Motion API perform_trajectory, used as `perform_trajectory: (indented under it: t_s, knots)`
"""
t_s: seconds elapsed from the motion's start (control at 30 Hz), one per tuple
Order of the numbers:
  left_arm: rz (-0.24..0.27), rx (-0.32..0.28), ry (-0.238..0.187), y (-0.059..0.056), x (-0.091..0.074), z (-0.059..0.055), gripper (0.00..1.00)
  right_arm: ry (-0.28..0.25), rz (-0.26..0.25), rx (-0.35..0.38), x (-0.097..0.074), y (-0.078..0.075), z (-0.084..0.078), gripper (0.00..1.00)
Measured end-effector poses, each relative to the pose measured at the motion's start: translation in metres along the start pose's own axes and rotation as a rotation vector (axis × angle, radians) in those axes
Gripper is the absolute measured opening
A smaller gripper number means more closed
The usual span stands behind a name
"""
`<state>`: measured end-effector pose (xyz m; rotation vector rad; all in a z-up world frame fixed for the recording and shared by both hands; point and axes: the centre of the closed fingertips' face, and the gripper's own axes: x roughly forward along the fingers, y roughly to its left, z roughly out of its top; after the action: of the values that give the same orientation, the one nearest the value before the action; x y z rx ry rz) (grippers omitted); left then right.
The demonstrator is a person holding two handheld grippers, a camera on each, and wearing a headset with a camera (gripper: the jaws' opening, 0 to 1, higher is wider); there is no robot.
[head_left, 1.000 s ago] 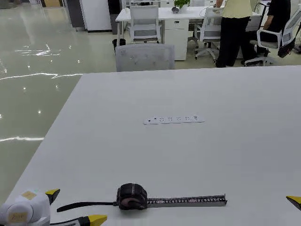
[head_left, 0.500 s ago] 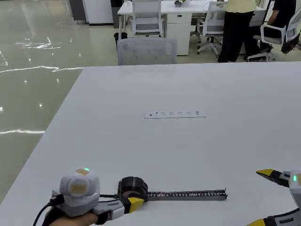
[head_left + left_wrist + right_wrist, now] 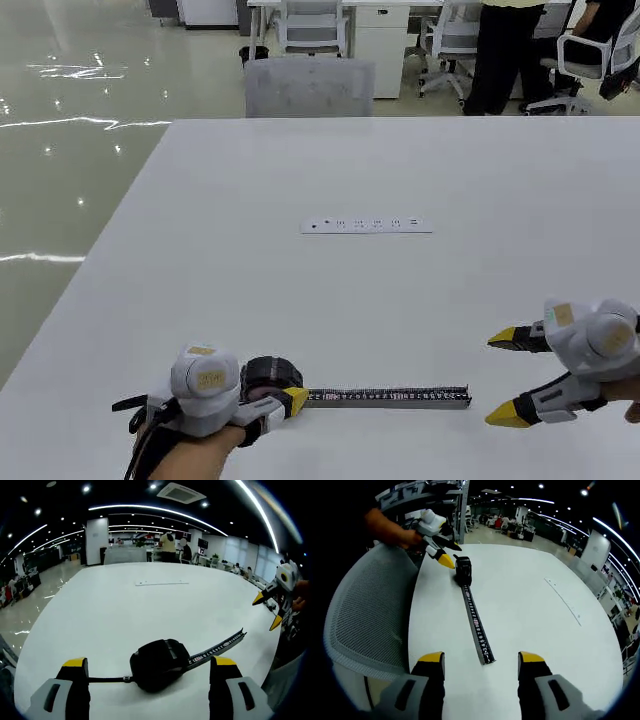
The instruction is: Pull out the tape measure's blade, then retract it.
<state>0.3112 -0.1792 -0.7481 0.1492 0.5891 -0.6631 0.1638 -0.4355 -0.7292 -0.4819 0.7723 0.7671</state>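
Counter (image 3: 250, 300): one, white, long.
Tape measure (image 3: 266, 376): one, black case, flat on the counter close to its near edge, toward the near-left corner.
Blade (image 3: 388, 398): one, pulled out of the case and lying flat along the near edge, running toward the right side; printed numbers legible in the right gripper view (image 3: 476, 624).
Strap (image 3: 107, 679): one, black, leaving the case on the side away from the blade.
Left gripper (image 3: 275, 390): fingers apart, one on each side of the case; the left gripper view shows a gap between the case and each yellow fingertip (image 3: 75, 662), so no grip.
Right gripper (image 3: 499, 378): fingers spread wide, holding nothing, just beyond the blade's free end, not touching it. In the right gripper view the blade end lies between and ahead of the two fingers.
Power strip (image 3: 366, 226): one, white, flat, row of sockets, mid-counter, well apart from the tape measure.
Chair (image 3: 308, 88): one grey mesh back at the far edge.
People: two in the background beyond the far edge, one standing (image 3: 500, 50), one seated.
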Motion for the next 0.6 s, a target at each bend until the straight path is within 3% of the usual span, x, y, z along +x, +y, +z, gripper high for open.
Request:
perform_trajectory:
  t_s: [0.17, 0.23, 0.4, 0.53, 0.6]
  knots:
    - [-0.019, 0.025, -0.021, -0.005, 0.004, 0.005, 0.92, 0.051, 0.031, -0.019, 0.011, -0.005, -0.006, 0.55]
    - [-0.01, 0.041, -0.021, -0.004, 0.008, 0.005, 0.94, 0.073, 0.049, -0.024, 0.018, -0.005, -0.011, 0.55]
    - [-0.011, 0.023, -0.026, -0.006, 0.014, 0.007, 0.94, 0.125, 0.08, -0.042, 0.028, -0.009, -0.022, 0.53]
    - [0.001, 0.029, -0.018, -0.007, 0.018, 0.003, 0.92, 0.161, 0.101, -0.05, 0.036, -0.01, -0.029, 0.51]
    - [0.003, 0.029, -0.01, -0.008, 0.017, 0.0, 0.91, 0.193, 0.107, -0.1, 0.039, -0.013, -0.037, 0.46]
